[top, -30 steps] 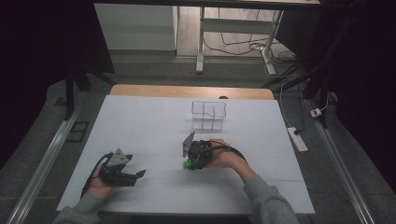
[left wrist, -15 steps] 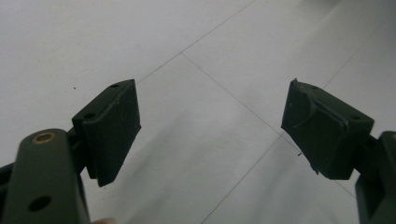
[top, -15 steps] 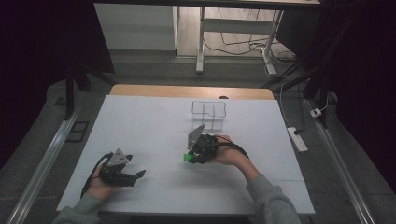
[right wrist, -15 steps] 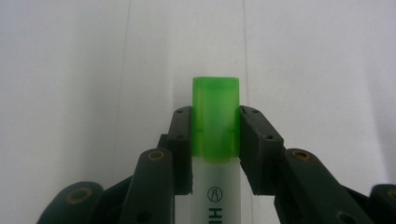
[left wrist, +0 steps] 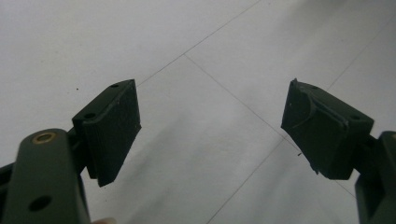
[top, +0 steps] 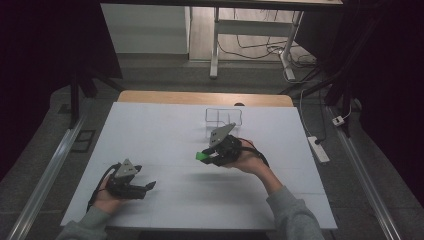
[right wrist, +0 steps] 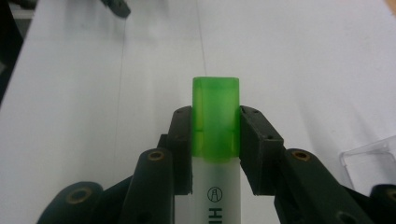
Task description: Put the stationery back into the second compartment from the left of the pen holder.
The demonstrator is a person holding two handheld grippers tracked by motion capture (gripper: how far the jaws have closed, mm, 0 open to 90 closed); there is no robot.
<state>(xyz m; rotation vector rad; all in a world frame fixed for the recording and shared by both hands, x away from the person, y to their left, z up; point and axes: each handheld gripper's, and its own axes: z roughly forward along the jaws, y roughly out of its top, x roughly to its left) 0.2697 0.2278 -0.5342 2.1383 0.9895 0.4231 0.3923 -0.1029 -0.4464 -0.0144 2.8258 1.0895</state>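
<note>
clear box [top: 223, 117] at table's [top: 150, 130] far middle, highlighter [top: 204, 156] just before it, left hand-held gripper [top: 145, 187] near-left

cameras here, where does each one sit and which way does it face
High view: above the person's side, facing forward and down on the white table; forearms, left gripper, right gripper.
Left gripper view: on the left gripper, facing bare table; open jaws.
Right gripper view: on the right gripper, jaws clamping a green-capped highlighter.
Shared: highlighter, clear organizer.
</note>
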